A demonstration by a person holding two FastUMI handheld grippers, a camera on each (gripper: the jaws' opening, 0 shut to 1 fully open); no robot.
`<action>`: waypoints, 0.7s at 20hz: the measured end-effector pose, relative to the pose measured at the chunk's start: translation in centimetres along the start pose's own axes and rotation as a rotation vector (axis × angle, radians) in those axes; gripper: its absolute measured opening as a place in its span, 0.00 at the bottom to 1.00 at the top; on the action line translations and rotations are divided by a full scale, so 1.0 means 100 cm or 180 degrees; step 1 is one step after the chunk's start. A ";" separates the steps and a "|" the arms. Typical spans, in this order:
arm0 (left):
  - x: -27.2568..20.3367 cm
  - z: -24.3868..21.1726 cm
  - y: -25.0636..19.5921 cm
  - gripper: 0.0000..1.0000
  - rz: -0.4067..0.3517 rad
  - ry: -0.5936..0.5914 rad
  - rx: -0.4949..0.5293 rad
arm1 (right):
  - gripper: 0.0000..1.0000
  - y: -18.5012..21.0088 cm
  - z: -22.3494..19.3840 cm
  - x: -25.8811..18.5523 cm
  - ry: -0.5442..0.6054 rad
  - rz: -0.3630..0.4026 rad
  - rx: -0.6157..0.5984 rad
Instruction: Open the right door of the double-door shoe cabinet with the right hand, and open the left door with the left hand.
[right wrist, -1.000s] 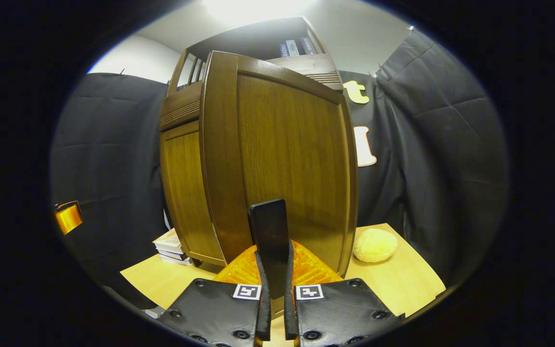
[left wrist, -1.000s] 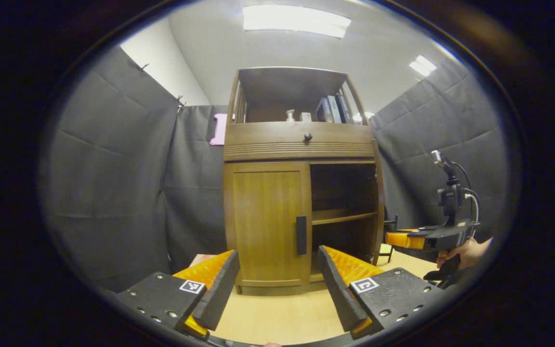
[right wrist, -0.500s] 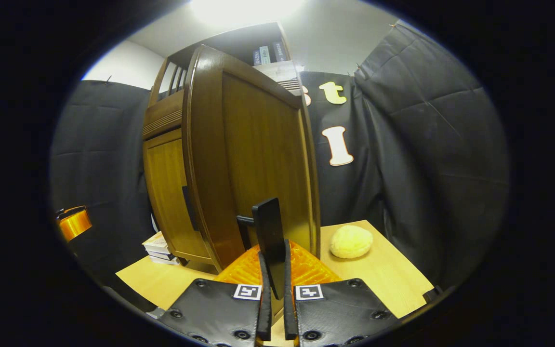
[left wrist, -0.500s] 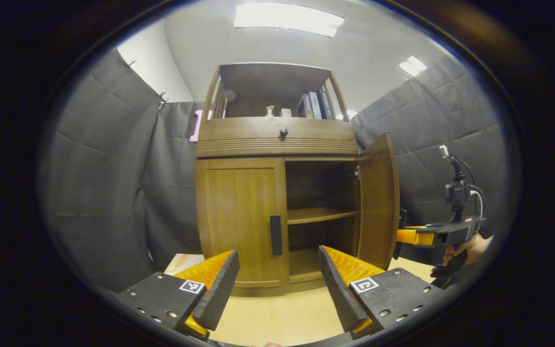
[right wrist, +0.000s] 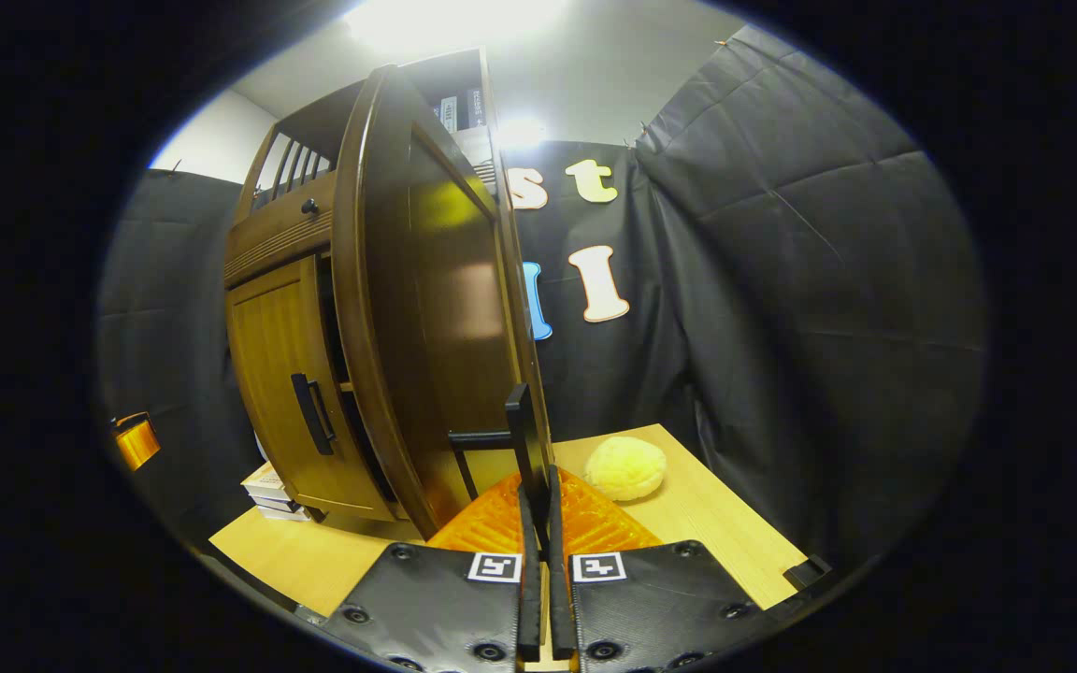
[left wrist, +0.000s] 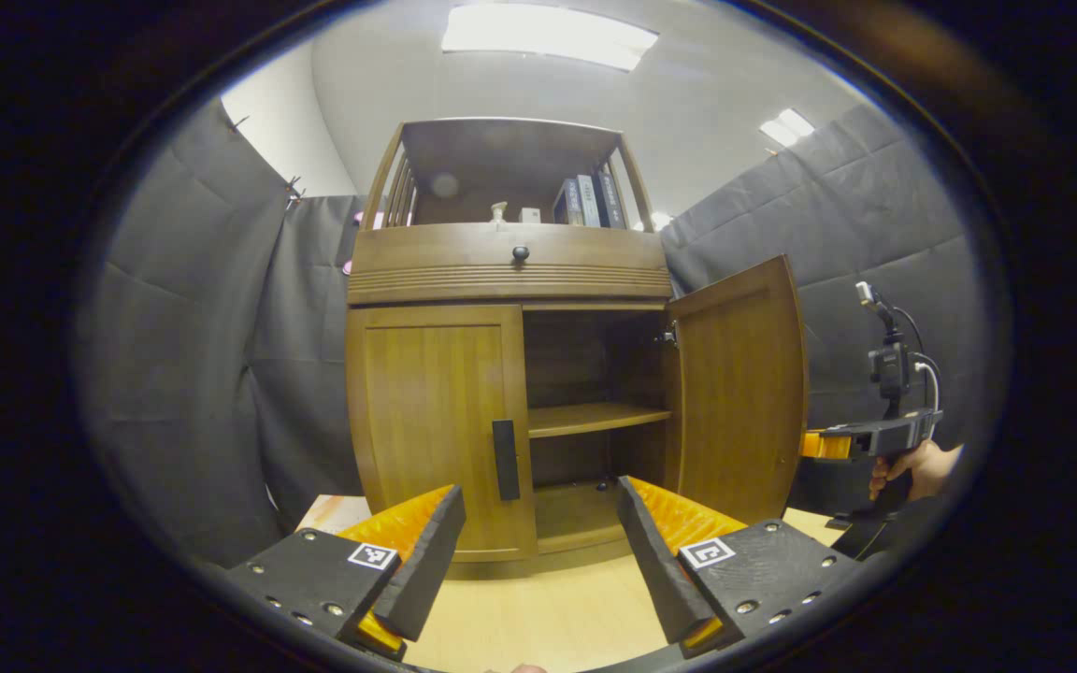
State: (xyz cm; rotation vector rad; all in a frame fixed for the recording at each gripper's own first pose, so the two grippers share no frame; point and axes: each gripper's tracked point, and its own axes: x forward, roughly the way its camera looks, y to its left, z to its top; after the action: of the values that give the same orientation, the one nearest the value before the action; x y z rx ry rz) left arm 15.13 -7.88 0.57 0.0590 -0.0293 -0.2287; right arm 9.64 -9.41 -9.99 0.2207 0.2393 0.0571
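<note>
A brown wooden shoe cabinet (left wrist: pixel 510 276) stands on a light wood table (left wrist: pixel 538 617). Its right door (left wrist: pixel 735 383) is swung wide, baring a shelf (left wrist: pixel 595 418). The left door (left wrist: pixel 436 421) is closed, with a dark upright handle (left wrist: pixel 504 460). My left gripper (left wrist: pixel 538 542) is open and empty, a short way in front of that handle. In the right gripper view, my right gripper (right wrist: pixel 535 505) is shut on the right door's dark handle (right wrist: pixel 520 439), and the right door (right wrist: pixel 426 308) appears nearly edge-on. The right gripper (left wrist: pixel 814 444) and the hand (left wrist: pixel 917 465) holding it appear at the right of the left gripper view.
A pale yellow round thing (right wrist: pixel 627 467) lies on the table (right wrist: pixel 716 523) right of the cabinet. A stack of books (right wrist: pixel 269 486) lies on its left side. Books (left wrist: pixel 585 201) and small items stand on the open top shelf above a drawer knob (left wrist: pixel 520 252). Black cloth walls surround the booth.
The right gripper has pulled the right door further open, from edge-on to swung wide. The left gripper has drifted to the right, so the cabinet sits further left in its view; it stays open.
</note>
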 end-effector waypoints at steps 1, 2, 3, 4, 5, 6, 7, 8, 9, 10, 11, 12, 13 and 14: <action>0.000 -0.001 0.001 0.94 -0.0002 0.0005 -0.0003 | 0.05 -0.002 0.000 -0.001 0.0005 0.0015 -0.0016; 0.000 -0.001 0.000 0.94 -0.0002 0.0011 -0.0002 | 0.05 -0.003 0.000 -0.002 0.0006 0.0024 -0.0034; 0.000 -0.002 0.000 0.94 -0.0003 0.0014 -0.0002 | 0.05 -0.004 0.001 -0.004 0.0006 0.0024 -0.0058; 0.000 -0.002 0.000 0.94 -0.0005 0.0017 0.0002 | 0.00 -0.007 0.000 -0.005 0.0006 0.0013 -0.0087; -0.001 -0.003 0.000 0.94 -0.0006 0.0024 0.0011 | 0.00 -0.010 0.000 -0.007 0.0000 -0.0009 -0.0114; -0.001 -0.004 0.000 0.94 -0.0006 0.0033 0.0016 | 0.00 -0.015 -0.001 -0.009 -0.0001 -0.0058 -0.0143; -0.001 -0.006 -0.001 0.94 -0.0012 0.0045 0.0017 | 0.00 -0.017 -0.002 -0.012 0.0014 -0.0056 -0.0152; -0.001 -0.006 -0.002 0.94 -0.0019 0.0060 0.0013 | 0.02 -0.022 -0.003 -0.017 0.0009 -0.0106 -0.0167; -0.002 -0.008 -0.003 0.94 -0.0031 0.0072 0.0007 | 0.02 -0.029 -0.002 -0.020 -0.0001 -0.0176 -0.0189; -0.001 -0.010 -0.004 0.94 -0.0043 0.0079 -0.0002 | 0.12 -0.038 -0.002 -0.024 -0.0017 -0.0258 -0.0195; 0.000 -0.011 -0.007 0.94 -0.0059 0.0078 -0.0020 | 0.17 -0.036 -0.001 -0.031 -0.0014 -0.0228 -0.0148; 0.002 -0.013 -0.010 0.94 -0.0079 0.0073 -0.0043 | 0.22 -0.037 0.000 -0.035 -0.0038 -0.0216 -0.0111; 0.006 -0.014 -0.012 0.94 -0.0092 0.0080 -0.0061 | 0.13 -0.040 0.001 -0.038 -0.0061 -0.0255 -0.0127; 0.010 -0.015 -0.013 0.94 -0.0097 0.0092 -0.0068 | 0.22 -0.040 0.000 -0.037 -0.0076 -0.0298 -0.0167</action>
State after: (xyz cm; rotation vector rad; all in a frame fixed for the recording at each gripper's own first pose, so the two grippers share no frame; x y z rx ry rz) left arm 15.88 -9.33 -1.03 0.0414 0.0029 -0.2585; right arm 6.16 -13.66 -10.00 0.1578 0.2238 -0.0322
